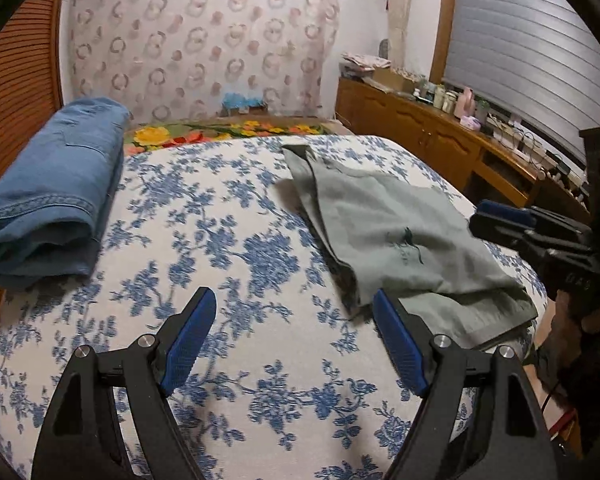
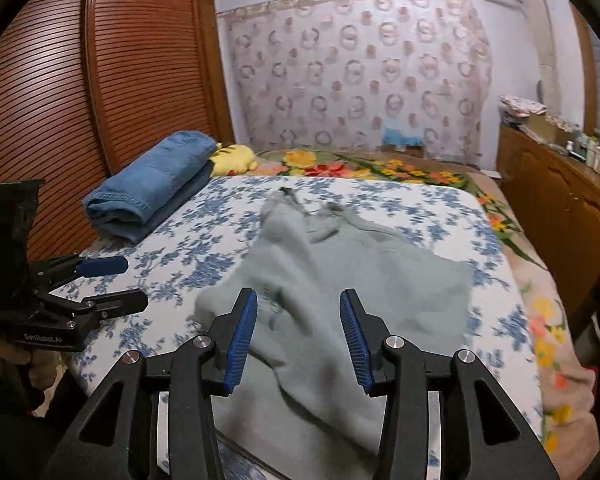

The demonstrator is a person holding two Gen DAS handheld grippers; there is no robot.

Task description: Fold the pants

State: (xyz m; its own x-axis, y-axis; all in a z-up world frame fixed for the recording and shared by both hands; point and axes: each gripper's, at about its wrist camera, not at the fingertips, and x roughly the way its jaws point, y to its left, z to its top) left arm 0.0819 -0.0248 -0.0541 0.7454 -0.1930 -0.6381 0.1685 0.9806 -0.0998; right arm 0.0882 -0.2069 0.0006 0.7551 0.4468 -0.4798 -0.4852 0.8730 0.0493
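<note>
Two grippers are in our hands, and both have their blue-padded fingers apart and hold nothing: the left gripper (image 1: 294, 336) hovers over the bare blue-and-white floral bedspread (image 1: 236, 248), the right gripper (image 2: 298, 332) over the near part of the pale grey-green soft fabric pants (image 2: 340, 280). These pants lie on the bedspread, already partly folded but rumpled, with a loose edge at the near side (image 1: 460, 312). We judge that we should pinch two corners of one edge, lift them together and lay them flat over the far part, then smooth the crease. Further away rests a folded blue denim garment (image 1: 56, 188), beside a yellow plush toy (image 2: 234, 158). On the far wooden sideboard (image 1: 416, 124) stands a cardboard box (image 1: 392, 78); its contents we cannot tell.
</note>
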